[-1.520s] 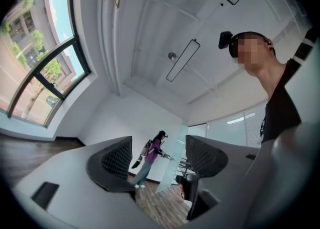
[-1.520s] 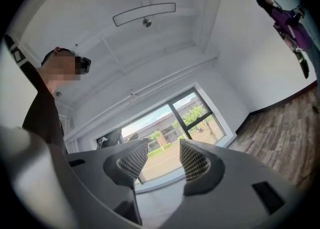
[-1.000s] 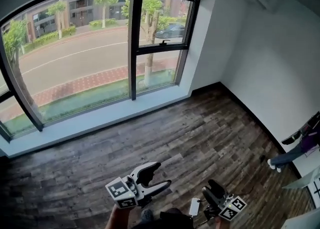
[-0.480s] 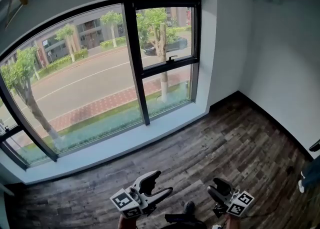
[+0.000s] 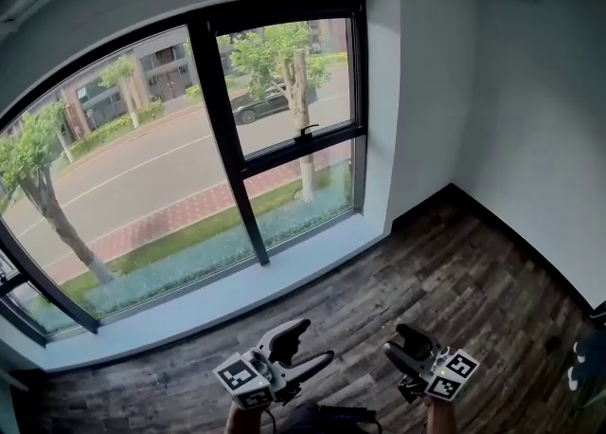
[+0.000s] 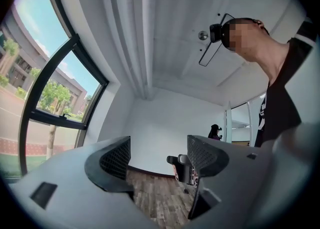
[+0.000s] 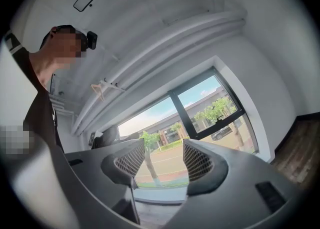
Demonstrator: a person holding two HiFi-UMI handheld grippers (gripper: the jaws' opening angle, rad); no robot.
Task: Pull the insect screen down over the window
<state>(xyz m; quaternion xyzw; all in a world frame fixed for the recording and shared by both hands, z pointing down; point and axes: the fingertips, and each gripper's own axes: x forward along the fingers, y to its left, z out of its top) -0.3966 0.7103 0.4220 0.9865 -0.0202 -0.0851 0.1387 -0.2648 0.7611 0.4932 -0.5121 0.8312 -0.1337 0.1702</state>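
Window [image 5: 142, 186] well beyond left tongs [image 5: 315, 341] and right tongs [image 5: 395, 340], both just opening, empty

The window [image 5: 142, 186] is standing ahead, above its sill [image 5: 237, 295], with the floor [image 5: 454, 280] lying before it. The left gripper [image 5: 317, 341] and right gripper [image 5: 395, 340] are hovering side by side over the floor, well apart from the window. A wall [image 5: 530, 138] is standing at the right.

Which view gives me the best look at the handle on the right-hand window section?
The head view: the handle stands clear and unblocked on the crossbar of the window. The right gripper view shows it small and distant. The left gripper view catches it tiny near the picture's left edge.
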